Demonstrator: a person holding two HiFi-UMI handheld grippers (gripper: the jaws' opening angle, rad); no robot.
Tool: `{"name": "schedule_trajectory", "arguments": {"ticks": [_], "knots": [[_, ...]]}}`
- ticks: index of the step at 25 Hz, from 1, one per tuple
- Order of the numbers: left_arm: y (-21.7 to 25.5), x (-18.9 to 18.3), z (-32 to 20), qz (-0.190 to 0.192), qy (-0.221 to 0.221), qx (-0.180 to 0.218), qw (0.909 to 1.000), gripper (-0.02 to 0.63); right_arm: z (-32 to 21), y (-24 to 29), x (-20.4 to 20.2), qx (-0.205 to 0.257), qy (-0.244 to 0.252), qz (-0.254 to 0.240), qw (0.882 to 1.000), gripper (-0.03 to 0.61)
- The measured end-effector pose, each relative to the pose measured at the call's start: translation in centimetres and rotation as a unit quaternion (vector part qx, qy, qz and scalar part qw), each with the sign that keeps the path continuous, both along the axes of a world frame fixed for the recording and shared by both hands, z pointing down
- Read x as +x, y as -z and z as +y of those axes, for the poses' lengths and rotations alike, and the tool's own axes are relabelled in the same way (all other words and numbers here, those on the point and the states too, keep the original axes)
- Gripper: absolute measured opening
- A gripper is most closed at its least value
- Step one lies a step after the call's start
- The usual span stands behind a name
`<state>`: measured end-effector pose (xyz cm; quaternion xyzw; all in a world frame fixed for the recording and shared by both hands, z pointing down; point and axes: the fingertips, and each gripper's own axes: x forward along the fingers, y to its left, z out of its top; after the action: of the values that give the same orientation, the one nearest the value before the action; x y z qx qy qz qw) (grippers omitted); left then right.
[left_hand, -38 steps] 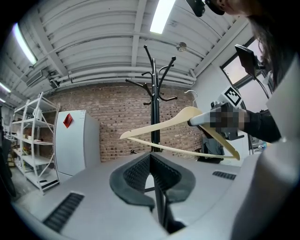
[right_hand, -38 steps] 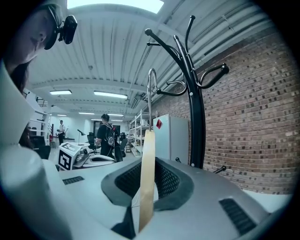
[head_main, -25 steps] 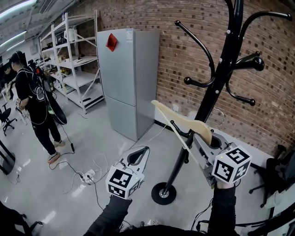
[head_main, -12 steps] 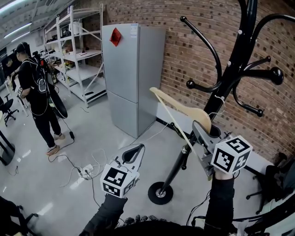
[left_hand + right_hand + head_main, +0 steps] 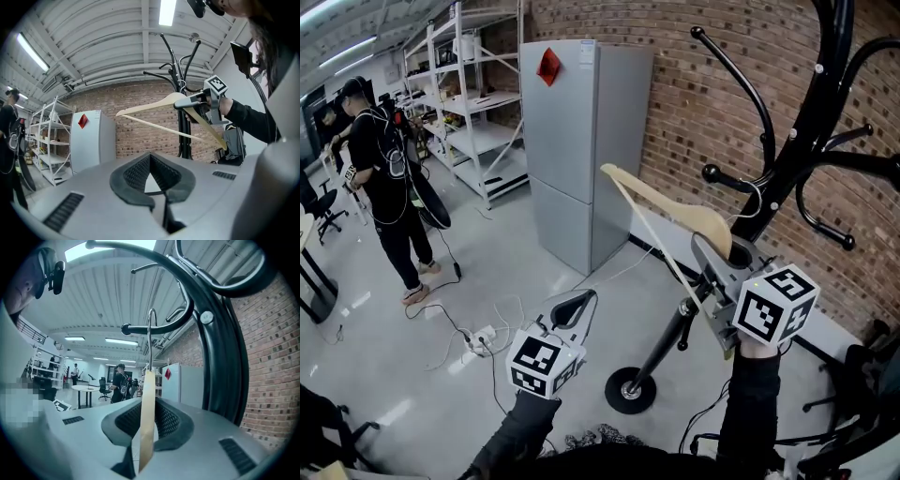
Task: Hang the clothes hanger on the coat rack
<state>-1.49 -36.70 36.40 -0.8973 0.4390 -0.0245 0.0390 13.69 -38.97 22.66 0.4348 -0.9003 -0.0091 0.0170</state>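
Your left gripper hangs low at the left with its jaws closed on nothing, and it has no part in the job right now. Moving right, the wooden clothes hanger is up in the air and tilted. One shoulder points toward the grey fridge, and your right gripper is clamped on the other, with the wood pinched edge-on between the pads. Further right, the hanger's wire hook sits right by the coat rack, close to the knob-ended arm that reaches out from the pole. In the right gripper view the hook crosses that arm, but I cannot tell whether it rests on the arm or only passes beside it. By my reading, you have done the pickup and the carry. What is left is to seat the hook over an arm and then let go of the wood.
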Motion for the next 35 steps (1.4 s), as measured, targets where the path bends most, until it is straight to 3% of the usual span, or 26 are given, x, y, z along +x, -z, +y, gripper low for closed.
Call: {"name": "schedule_trajectory", "arguments": {"ticks": [10,16,24,29,35], "knots": [[-0.1,-0.5,0.1,0.005,0.004,0.0,1.0,0.003,-0.5,-0.8,-1.1,-0.018,0.014,-0.023,0.999,0.058],[0.4,-0.4,0.4,0.011,-0.001,0.003,0.9999,0.003,-0.4,-0.7,-1.3,-0.009,0.007,-0.007,1.0,0.06],[0.7,-0.4,0.7,0.005,-0.008,0.006,0.9999,0.003,0.8,-0.1,-1.4,0.015,0.007,-0.036,0.999,0.061],[2.5,0.9,0.9,0.0,-0.03,0.019,0.9994,0.003,2.2,0.7,-1.3,0.033,-0.002,-0.042,0.999,0.064],[4.9,3.9,0.7,0.019,-0.072,0.03,0.9967,0.003,3.7,0.9,0.3,0.041,-0.024,-0.071,0.996,0.066]]}}
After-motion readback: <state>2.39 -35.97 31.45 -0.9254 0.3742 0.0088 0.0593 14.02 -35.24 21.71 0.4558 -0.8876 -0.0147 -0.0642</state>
